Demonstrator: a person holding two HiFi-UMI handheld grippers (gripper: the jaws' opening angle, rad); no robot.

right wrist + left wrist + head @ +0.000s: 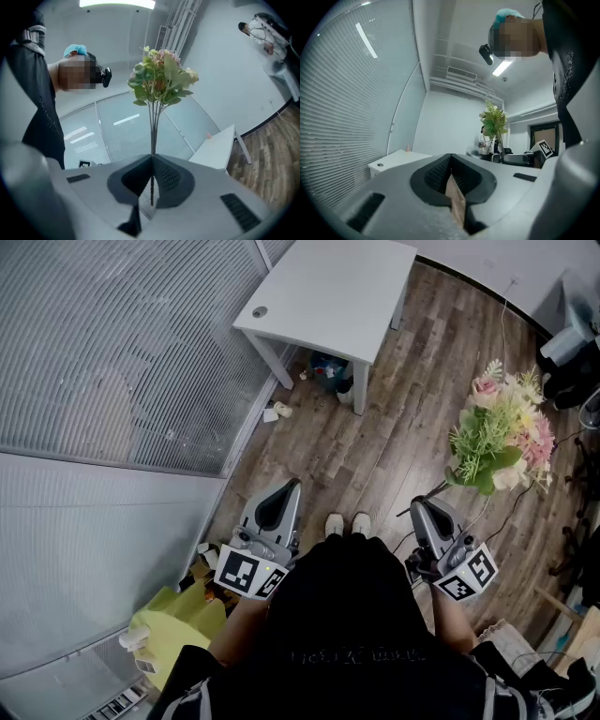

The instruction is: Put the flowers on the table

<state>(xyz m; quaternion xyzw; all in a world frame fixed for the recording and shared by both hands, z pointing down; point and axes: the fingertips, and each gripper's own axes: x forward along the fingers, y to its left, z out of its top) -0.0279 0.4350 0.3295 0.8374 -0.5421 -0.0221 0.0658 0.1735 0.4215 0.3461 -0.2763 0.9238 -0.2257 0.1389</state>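
Observation:
A bunch of artificial flowers (501, 432), pink and cream blooms among green leaves, is held up at the right by its thin stems. My right gripper (424, 506) is shut on those stems; in the right gripper view the stems (153, 136) run down between the closed jaws (152, 180) with the blooms (161, 76) above. My left gripper (285, 493) is shut with nothing in it, held low at the left (451, 176). The white table (328, 292) stands ahead across the wooden floor, its top bare apart from a small round hole (260, 311).
A ribbed glass partition (122, 343) runs along the left. Small bits of litter (279, 412) and a dark bin (328, 371) lie under the table. Yellow-green bags (178, 624) sit at my lower left. Cables and equipment (572, 352) crowd the right edge.

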